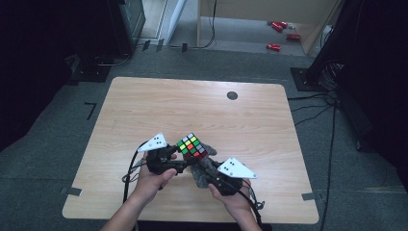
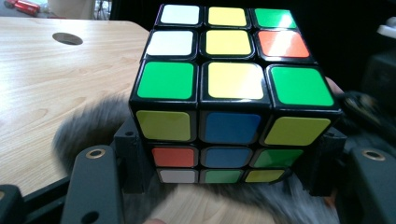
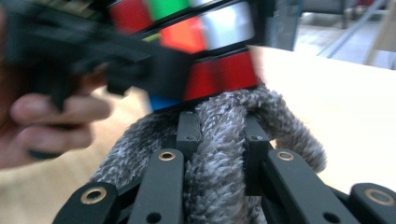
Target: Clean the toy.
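Gripping the Rubik's cube (image 1: 191, 145) by its lower layers, the left tongs (image 1: 176, 151) are closed on its sides above the near middle of the tabletop (image 1: 144, 106). A grey fuzzy cloth (image 1: 203, 169) is pinched in the right tongs (image 1: 206, 169) and pressed against the cube's underside.

Well beyond the grippers we see a dark round hole (image 1: 232, 95) in the wooden table (image 1: 144, 106), and red objects (image 1: 280, 29) on the floor farther off.
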### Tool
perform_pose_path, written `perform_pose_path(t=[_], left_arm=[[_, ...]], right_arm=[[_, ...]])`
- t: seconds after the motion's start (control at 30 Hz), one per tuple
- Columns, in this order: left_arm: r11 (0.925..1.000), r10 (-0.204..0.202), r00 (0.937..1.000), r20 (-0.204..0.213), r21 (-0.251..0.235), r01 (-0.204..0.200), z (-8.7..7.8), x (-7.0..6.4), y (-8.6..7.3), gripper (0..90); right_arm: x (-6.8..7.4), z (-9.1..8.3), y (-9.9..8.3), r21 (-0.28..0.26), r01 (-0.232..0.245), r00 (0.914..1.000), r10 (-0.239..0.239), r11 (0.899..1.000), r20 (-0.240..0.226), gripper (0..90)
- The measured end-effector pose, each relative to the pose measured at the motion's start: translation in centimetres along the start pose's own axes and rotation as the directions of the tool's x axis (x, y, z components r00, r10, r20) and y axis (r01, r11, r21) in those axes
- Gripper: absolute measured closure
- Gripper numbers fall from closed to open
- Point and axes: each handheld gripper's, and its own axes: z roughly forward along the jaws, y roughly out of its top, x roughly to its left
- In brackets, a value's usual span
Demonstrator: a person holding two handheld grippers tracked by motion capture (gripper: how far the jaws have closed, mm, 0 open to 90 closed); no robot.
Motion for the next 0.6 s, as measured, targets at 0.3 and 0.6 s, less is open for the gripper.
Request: perform_pose_path(t=[0.3, 0.6], left_arm=[[0.9997, 0.010, 0.9998, -0.018, 0.021, -0.010, 0.2, 0.0, -0.1, 34.9], [0.9997, 0.013, 0.9999, -0.010, 0.022, -0.013, 0.3, -0.1, -0.1, 34.9]], right_arm=[[0.6, 0.5, -0.5, 0.036, 0.004, 0.9985, -0.002, 0.999, -0.054, 75.2], [-0.6, 0.1, -0.3, 0.004, -0.033, 0.9994, 0.033, 0.999, 0.009, 75.3]])
